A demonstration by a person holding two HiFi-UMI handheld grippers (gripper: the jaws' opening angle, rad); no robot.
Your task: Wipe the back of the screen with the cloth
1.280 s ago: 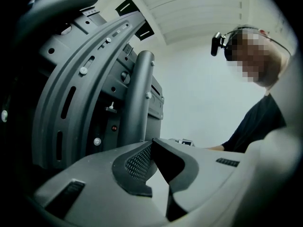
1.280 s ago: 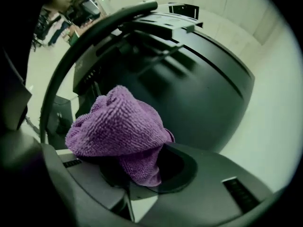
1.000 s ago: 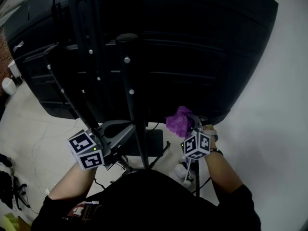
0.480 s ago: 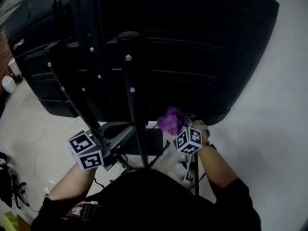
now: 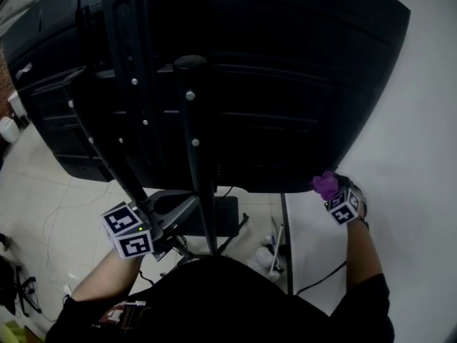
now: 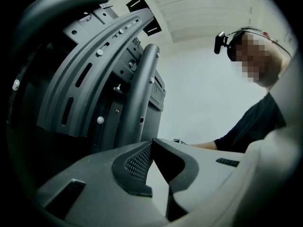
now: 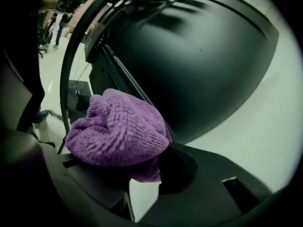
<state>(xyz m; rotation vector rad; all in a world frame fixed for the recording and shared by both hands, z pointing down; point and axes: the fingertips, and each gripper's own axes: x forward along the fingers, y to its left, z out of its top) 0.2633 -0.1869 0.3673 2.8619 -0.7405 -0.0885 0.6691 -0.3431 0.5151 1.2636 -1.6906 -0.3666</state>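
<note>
R tool (image 7: 142, 171) is clamping the cloth (image 7: 118, 129): a purple, nubbly knit rag bunching into a rounded wad above the black jaws, w/ a small tail hanging down btwn them. In head view I'm seeing the R tool (image 5: 333, 193) holding that cloth (image 5: 325, 184) up at the lower right edge of the screen (image 5: 285, 84). Whether the fabric is actually touching the panel, I can't tell. The screen's back is showing as a big matte black plastic shell, gently bulging, w/ horizontal ridges and a rounded corner. In the right gripper view the screen (image 7: 199, 56) is filling most of the frame behind the wad.

L tool (image 6: 152, 148) is sitting w/ its jaws pressed together at the tips, nothing btwn them. One pad (image 6: 137, 162) is showing a fine mesh-like grip texture. The tool is pointing at a round dark metal pole (image 6: 139, 93) and a curved grey bracket (image 6: 80, 79) w/ long slots and screw heads. In head view the L tool (image 5: 175, 204) is hovering low by that pole (image 5: 193, 134), well apart from the R one. Pale tiled floor (image 5: 43, 184) is showing below left.
</note>
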